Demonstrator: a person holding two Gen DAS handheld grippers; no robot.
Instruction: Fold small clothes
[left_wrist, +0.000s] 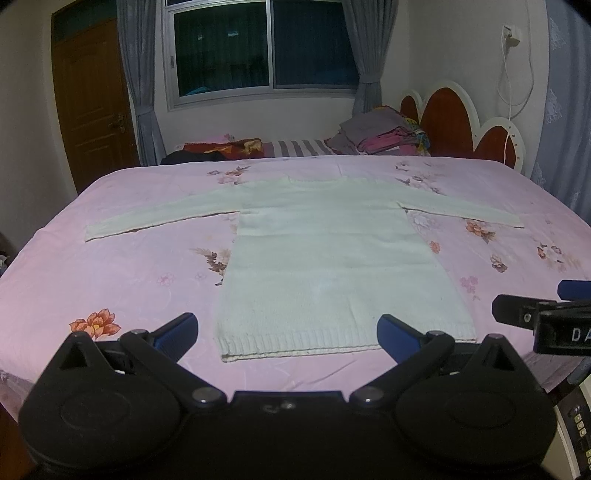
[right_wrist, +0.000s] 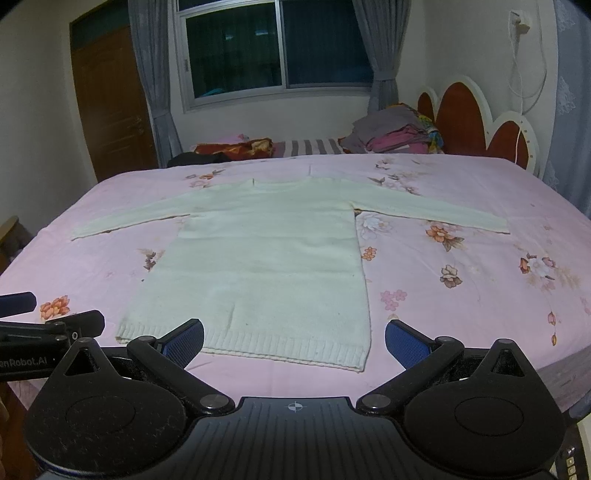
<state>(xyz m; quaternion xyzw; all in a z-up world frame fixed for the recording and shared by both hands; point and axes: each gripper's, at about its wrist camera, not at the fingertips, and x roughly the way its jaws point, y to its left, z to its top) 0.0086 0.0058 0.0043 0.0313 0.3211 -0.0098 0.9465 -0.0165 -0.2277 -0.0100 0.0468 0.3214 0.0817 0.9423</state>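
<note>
A small white knit sweater (left_wrist: 325, 258) lies flat on the pink floral bed sheet (left_wrist: 110, 273), sleeves spread out to both sides, ribbed hem nearest me. It also shows in the right wrist view (right_wrist: 266, 258). My left gripper (left_wrist: 288, 332) is open and empty, hovering just before the hem. My right gripper (right_wrist: 293, 338) is open and empty, near the hem's right corner. The right gripper's fingers (left_wrist: 517, 314) show at the right edge of the left wrist view. The left gripper's fingers (right_wrist: 55, 325) show at the left edge of the right wrist view.
A pile of folded clothes (left_wrist: 384, 134) sits at the far end by the red and white headboard (left_wrist: 458, 122). A striped cloth (left_wrist: 295, 147) and dark fabrics (left_wrist: 221, 147) lie beyond the bed. A window (left_wrist: 266, 48) and a brown door (left_wrist: 92, 103) are behind.
</note>
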